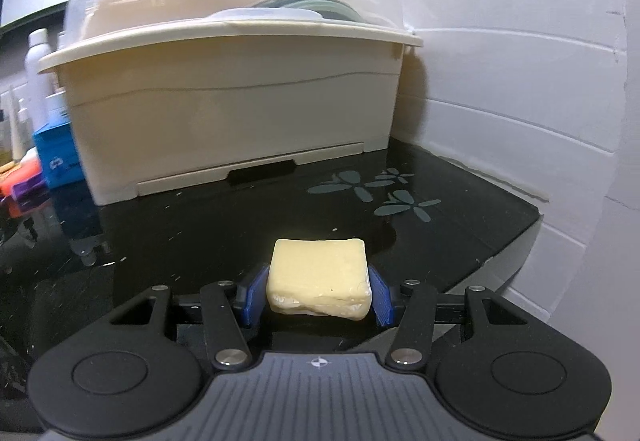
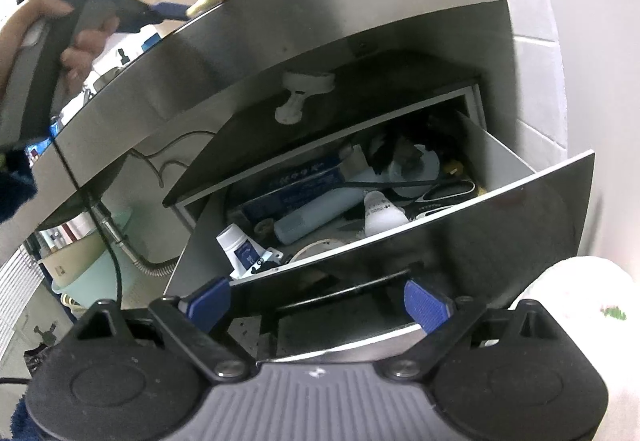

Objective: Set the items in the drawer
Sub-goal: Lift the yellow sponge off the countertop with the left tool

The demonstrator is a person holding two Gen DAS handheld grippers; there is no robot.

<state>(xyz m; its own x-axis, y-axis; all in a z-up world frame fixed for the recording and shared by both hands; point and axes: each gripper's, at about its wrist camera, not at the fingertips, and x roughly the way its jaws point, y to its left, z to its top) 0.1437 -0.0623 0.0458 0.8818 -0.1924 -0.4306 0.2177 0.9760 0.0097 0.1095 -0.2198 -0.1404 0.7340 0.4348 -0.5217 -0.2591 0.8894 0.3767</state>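
Note:
My left gripper [image 1: 318, 287] is shut on a pale yellow soap bar [image 1: 318, 277] and holds it above the black glass counter [image 1: 200, 233]. In the right wrist view the drawer [image 2: 500, 241] under the counter stands pulled open, full of clutter: a blue tube [image 2: 316, 215], a white bottle [image 2: 238, 247], a white bulb [image 2: 380, 215]. My right gripper [image 2: 318, 299] is open, its blue fingers [image 2: 424, 303] spread in front of the drawer's dark front panel and its handle bar. The left gripper [image 2: 168, 9] with the soap shows at the top left above the counter edge.
A cream plastic dish box [image 1: 236, 101] with a clear lid stands at the back of the counter. A blue carton [image 1: 56, 157], white bottles [image 1: 38, 73] and orange and purple items [image 1: 24, 181] lie to its left. A white tiled wall [image 1: 520, 81] bounds the right. A metal hose [image 2: 132, 253] hangs under the counter.

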